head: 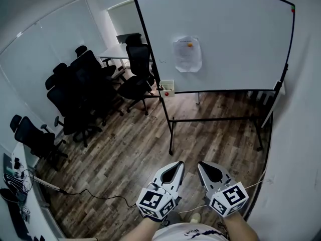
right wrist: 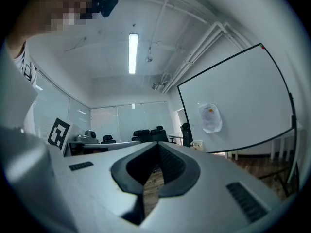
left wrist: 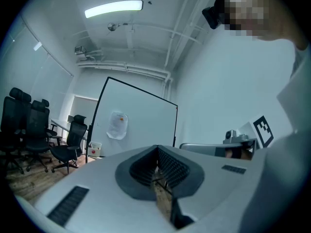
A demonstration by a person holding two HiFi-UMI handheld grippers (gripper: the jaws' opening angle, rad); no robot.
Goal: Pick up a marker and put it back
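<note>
An office room with a dark wood-plank floor (head: 135, 149), seen from above by a person standing on it. A large white whiteboard (head: 225, 29) on a black wheeled frame stands across the far side, upright and facing the person. To its left a cluster of black office chairs (head: 80, 94) crowds together near a white table (head: 114, 51) by the far wall.

At the bottom of the head view the person holds two grey grippers side by side, both pointing level toward the board. The left gripper (head: 179, 163) has its fingers (left wrist: 138, 169) closed, tips meeting, with nothing between them. The right gripper (head: 201, 163) is closed in the same way and is also empty. Both are well apart from the board.

A crumpled sheet of paper (head: 187, 54) with an orange spot is stuck near the middle of the board. A small white box (head: 166, 88) hangs at the board's lower left corner and shows a red spot. The marker is too small to pick out; it may lie in that box
</note>
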